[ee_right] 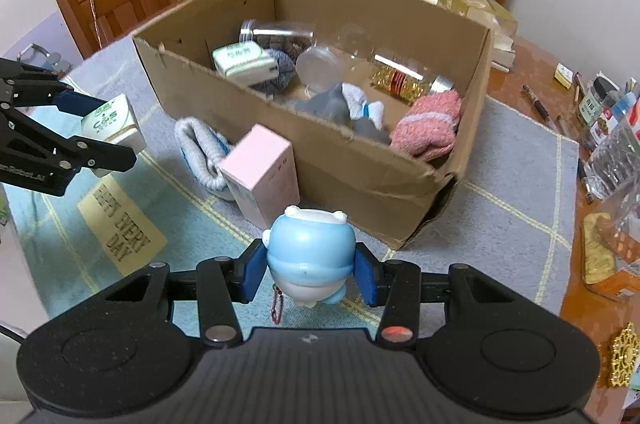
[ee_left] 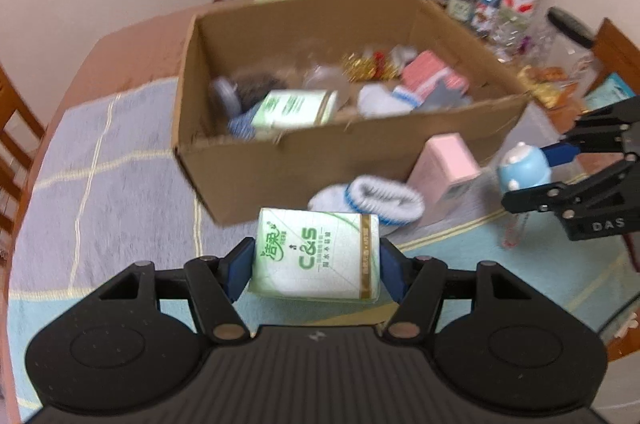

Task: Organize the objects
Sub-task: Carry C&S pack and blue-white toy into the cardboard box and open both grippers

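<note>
left claw (ee_left: 316, 264) pinching tissue pack (ee_left: 316, 256), clear of table (ee_left: 100, 160) | right claw (ee_right: 310, 272) pinching blue toy (ee_right: 310, 248), also lifted | step: carry to cardboard box (ee_right: 360, 160) | next: likely clear near wall, drop both inside | sock (ee_left: 372, 198), pink box (ee_right: 264, 172) still outside

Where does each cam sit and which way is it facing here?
Left wrist: on the left gripper, looking down past its fingers at the tissue pack it grips, cardboard box beyond; right gripper at right edge.
Right wrist: on the right gripper, angled down at the blue toy it grips, same box ahead; left gripper at left edge.
Shared: box, pink carton, white sock.
</note>
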A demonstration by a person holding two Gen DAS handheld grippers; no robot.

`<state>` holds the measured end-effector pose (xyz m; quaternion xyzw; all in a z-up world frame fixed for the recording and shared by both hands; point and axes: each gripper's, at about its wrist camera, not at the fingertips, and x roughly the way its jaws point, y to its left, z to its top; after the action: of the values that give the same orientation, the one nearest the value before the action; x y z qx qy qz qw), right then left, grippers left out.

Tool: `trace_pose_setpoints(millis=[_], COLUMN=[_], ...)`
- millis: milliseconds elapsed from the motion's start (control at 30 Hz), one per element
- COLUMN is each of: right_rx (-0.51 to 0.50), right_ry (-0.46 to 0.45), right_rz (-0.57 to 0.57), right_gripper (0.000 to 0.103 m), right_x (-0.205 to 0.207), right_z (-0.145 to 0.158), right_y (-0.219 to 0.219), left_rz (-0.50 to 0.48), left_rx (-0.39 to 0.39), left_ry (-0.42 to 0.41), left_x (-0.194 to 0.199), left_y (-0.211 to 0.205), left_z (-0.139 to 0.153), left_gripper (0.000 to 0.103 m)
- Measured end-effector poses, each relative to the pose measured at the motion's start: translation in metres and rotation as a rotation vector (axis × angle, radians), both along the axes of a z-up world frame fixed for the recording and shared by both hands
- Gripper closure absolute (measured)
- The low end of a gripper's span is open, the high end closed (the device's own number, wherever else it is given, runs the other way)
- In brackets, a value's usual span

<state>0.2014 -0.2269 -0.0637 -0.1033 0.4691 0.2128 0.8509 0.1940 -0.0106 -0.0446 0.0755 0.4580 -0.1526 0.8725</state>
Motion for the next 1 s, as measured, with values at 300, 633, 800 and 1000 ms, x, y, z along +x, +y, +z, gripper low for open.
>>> trace_pose_setpoints(millis=[300, 633, 800, 1000], right_rx=[-0.032, -0.013, -0.017, -0.02], right_ry=[-0.091, -0.182, -0.174, -0.148], right_rz=[0.036, 0.016, 0.018, 0.02], right_gripper=[0.051, 0.051, 0.051, 0.051], right_x=[0.008, 0.038, 0.054, 0.074], right_z=[0.047, 0.078, 0.075, 0.066], right_y=[0.003, 0.001, 0.002, 0.003], left_rz=[-0.07, -0.099, -0.069, -0.034], left_rx=[-0.059, -0.065, -0.05, -0.073], left_ry=[-0.093, -0.202, -0.215, -0.141], left_x=[0.032, 0.094, 0.107, 0.108], left_y=[-0.011, -0.045, -0.049, -0.037], left_z=[0.05, 0.075, 0.072, 0.06], left_gripper=[0.039, 0.018, 0.001, 0.001])
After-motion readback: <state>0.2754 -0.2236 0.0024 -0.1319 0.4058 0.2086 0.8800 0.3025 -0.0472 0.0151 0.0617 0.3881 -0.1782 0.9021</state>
